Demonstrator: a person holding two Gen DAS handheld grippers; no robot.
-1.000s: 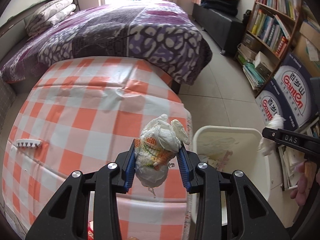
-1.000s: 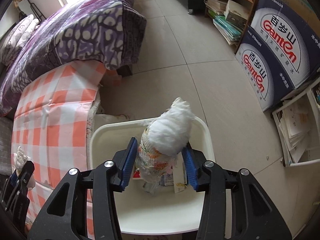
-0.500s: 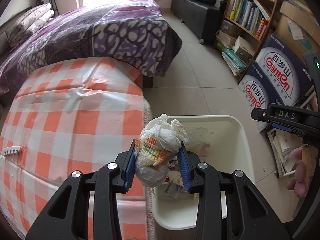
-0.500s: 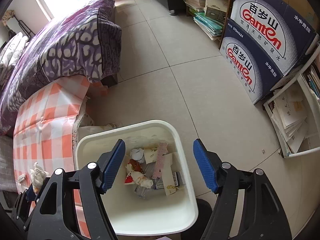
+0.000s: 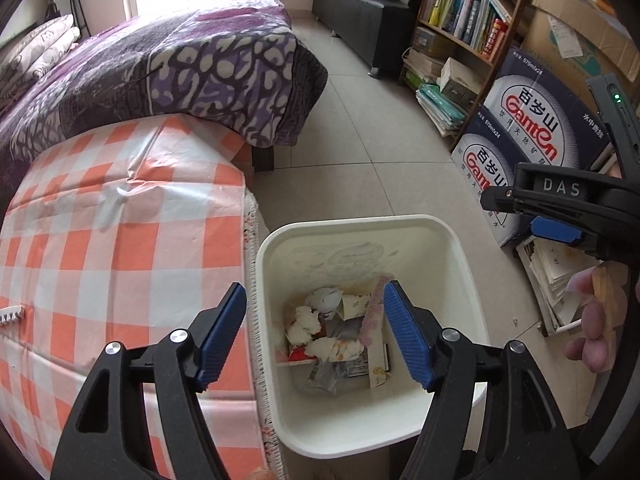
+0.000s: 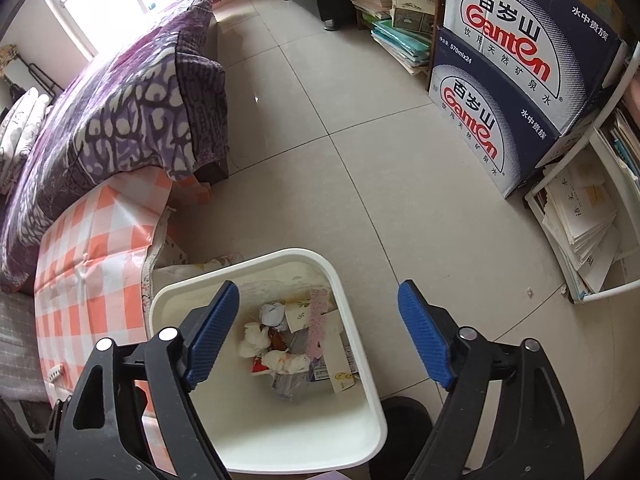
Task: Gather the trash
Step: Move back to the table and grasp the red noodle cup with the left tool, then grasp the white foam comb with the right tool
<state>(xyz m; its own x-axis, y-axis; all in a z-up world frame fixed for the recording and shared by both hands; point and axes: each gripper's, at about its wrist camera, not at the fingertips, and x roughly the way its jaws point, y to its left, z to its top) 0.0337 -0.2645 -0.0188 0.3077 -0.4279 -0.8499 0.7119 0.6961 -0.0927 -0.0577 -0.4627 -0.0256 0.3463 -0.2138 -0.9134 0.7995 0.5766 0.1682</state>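
A white trash bin (image 5: 460, 264) stands on the floor beside the checkered table; it also shows in the right wrist view (image 6: 356, 344). Crumpled tissues and wrappers (image 5: 332, 344) lie in its bottom, also seen in the right wrist view (image 6: 286, 354). My left gripper (image 5: 316, 336) is open and empty right above the bin. My right gripper (image 6: 318, 334) is open and empty above the bin's right side; it appears at the right in the left wrist view (image 5: 556, 216).
An orange-and-white checkered table (image 5: 120, 232) is left of the bin, with a small white comb-like piece (image 5: 12, 314) near its left edge. A purple bed (image 5: 180, 68) is behind. Water boxes (image 6: 516, 80), a bookshelf (image 5: 464, 28) and stacked papers (image 6: 580, 216) line the right.
My left gripper carried the wrapped tissue bundle from over the table to over the bin and opened; the bundle now lies in the bin. My right gripper released its bundle earlier and stays open.
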